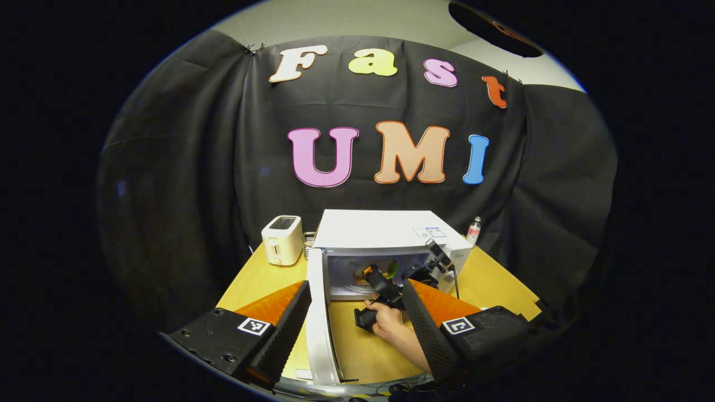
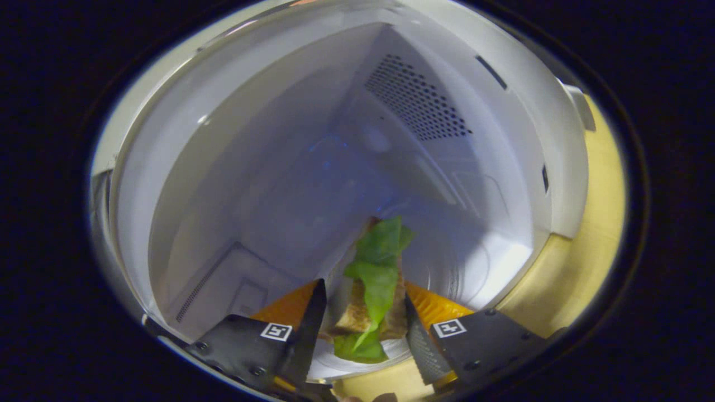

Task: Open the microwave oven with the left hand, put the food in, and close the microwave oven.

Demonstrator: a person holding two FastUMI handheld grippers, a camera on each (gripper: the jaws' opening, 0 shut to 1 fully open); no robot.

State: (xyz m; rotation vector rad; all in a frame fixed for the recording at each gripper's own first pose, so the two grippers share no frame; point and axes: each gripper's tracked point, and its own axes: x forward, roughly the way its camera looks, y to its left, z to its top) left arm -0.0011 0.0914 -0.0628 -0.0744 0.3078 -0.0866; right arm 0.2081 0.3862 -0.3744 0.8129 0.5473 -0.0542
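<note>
Reaching into the microwave oven, the right gripper fingers clench the lettuce sandwich just over its turntable. Placing is underway; next, release and withdraw. Outside its open door, the left gripper fingers stand spread, empty.

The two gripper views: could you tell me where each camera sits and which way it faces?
Left gripper view: rides the left claw, held back from the table, facing the open microwave; a hand holds the right claw.
Right gripper view: rides the right claw, looking into the cavity, sandwich between its fingers.
Shared: microwave, sandwich, table.
</note>
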